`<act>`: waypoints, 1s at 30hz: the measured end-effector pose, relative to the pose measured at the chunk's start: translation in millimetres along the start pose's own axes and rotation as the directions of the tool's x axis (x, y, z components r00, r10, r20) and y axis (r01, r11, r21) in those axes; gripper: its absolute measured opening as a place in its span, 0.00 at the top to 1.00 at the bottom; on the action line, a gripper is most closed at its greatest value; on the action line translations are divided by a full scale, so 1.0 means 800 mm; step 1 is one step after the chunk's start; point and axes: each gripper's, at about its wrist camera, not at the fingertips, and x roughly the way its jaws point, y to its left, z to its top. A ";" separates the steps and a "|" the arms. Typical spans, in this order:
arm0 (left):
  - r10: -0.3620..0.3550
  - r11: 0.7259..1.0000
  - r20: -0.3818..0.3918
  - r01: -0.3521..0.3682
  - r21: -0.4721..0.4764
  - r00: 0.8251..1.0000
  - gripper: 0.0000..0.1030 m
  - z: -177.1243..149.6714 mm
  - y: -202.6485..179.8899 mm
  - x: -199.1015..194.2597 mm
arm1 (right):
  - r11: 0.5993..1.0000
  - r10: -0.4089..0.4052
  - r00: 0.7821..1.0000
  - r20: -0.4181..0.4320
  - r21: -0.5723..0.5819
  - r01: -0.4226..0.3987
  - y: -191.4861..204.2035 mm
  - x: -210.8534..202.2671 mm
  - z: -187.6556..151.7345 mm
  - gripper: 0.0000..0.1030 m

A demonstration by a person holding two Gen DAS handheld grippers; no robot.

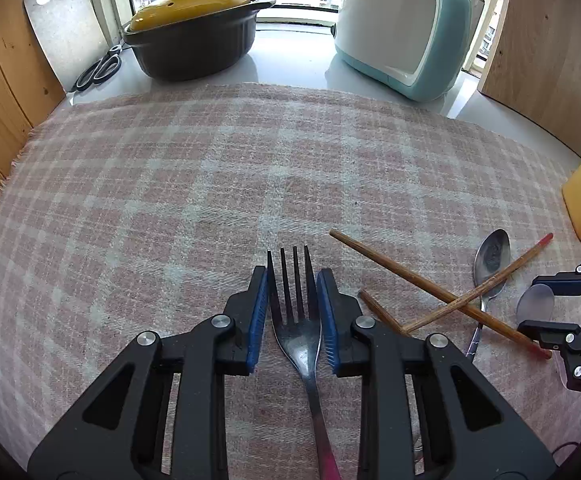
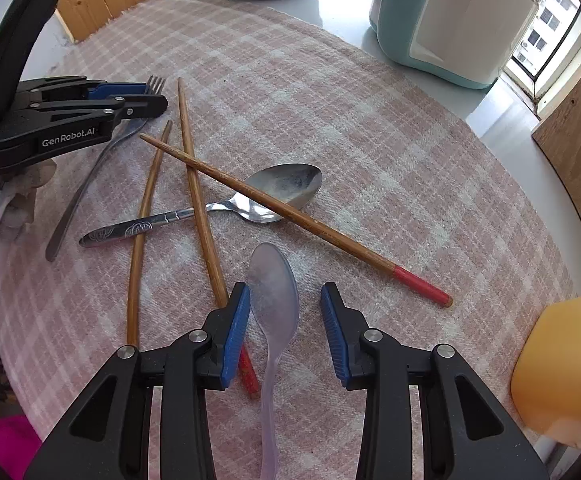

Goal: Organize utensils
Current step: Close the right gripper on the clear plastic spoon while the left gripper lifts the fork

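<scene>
Steel fork [image 1: 296, 320], four tines, magenta-tipped handle

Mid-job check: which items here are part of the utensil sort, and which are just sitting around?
Job items: fork, metal spoon, translucent plastic spoon, wooden chopsticks.

Bystanders: lidded pot, scissors, cutting board, teal-and-white appliance, yellow container.

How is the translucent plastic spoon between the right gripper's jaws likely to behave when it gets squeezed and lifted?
The translucent plastic spoon looks thin, so it is probably light and may flex a little. Its smooth, rounded bowl could slip between the right gripper pads. Lying flat on the checked cloth, it seems unlikely to roll, though it could pivot if gripped off-centre.
</scene>
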 end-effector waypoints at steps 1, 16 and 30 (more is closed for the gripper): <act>-0.007 1.000 0.000 0.007 -0.007 1.000 0.77 0.000 0.002 -0.001 | 1.000 0.002 1.000 0.002 0.004 -0.002 0.000 0.000 0.000 0.67; -0.063 0.997 0.007 0.063 -0.033 0.998 0.78 -0.015 0.001 -0.022 | 0.988 0.089 0.996 0.026 0.125 -0.092 -0.047 -0.011 -0.022 0.92; -0.079 0.995 0.008 0.080 -0.054 0.997 0.78 -0.022 0.005 -0.024 | 0.983 0.093 0.995 0.031 0.155 -0.096 -0.043 -0.010 -0.023 0.93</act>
